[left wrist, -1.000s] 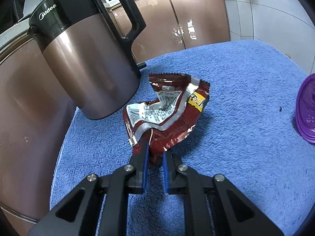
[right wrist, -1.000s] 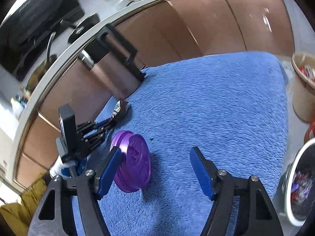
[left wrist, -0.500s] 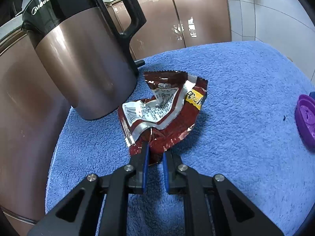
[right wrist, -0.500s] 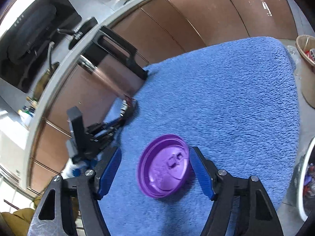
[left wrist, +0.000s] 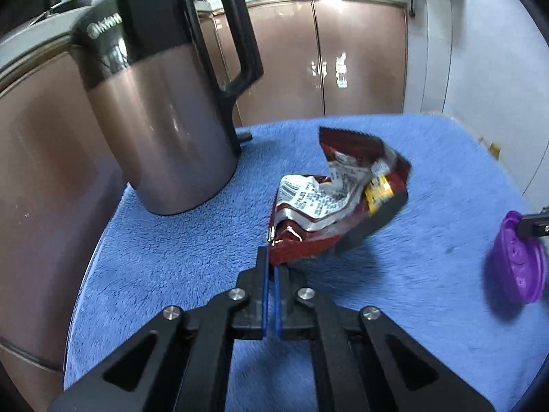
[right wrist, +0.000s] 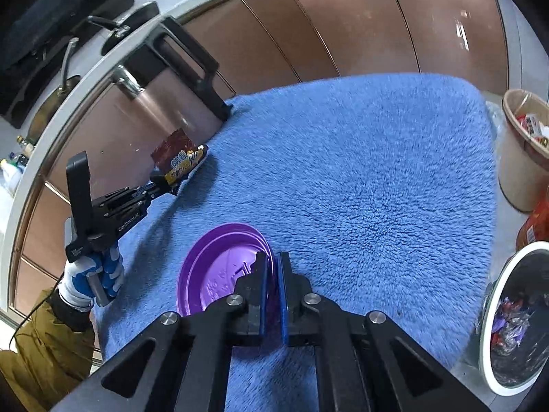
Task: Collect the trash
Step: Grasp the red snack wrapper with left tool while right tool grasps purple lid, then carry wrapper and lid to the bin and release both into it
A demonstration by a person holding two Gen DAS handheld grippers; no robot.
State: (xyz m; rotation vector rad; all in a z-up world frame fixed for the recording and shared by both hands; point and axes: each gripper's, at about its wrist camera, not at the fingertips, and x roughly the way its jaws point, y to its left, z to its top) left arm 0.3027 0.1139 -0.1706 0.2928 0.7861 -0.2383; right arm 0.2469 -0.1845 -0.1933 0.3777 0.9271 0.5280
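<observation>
A crumpled dark red snack wrapper point(left wrist: 329, 206) hangs just above the blue fleece cloth point(left wrist: 171, 257), pinched by its near corner in my left gripper point(left wrist: 271, 264), which is shut on it. The right wrist view shows the same wrapper point(right wrist: 178, 161) at the tips of the left gripper point(right wrist: 158, 184), held by a gloved hand point(right wrist: 91, 274). A purple plastic lid point(right wrist: 219, 267) stands tilted on its edge, its rim clamped between the blue pads of my right gripper point(right wrist: 272, 267). That lid point(left wrist: 518, 261) shows at the right edge of the left wrist view.
A copper and black electric kettle point(left wrist: 164, 110) stands at the cloth's far left corner, close to the wrapper. Off the cloth's right edge stand a beige bin point(right wrist: 521, 151) and a white-rimmed bin point(right wrist: 514, 312), both holding trash. Brown cabinet doors point(right wrist: 343, 27) lie behind.
The left gripper closed fully on the wrapper's corner and lifted it off the cloth. The right gripper's jaws went from wide open around the lid to shut on its rim, tipping it up.
</observation>
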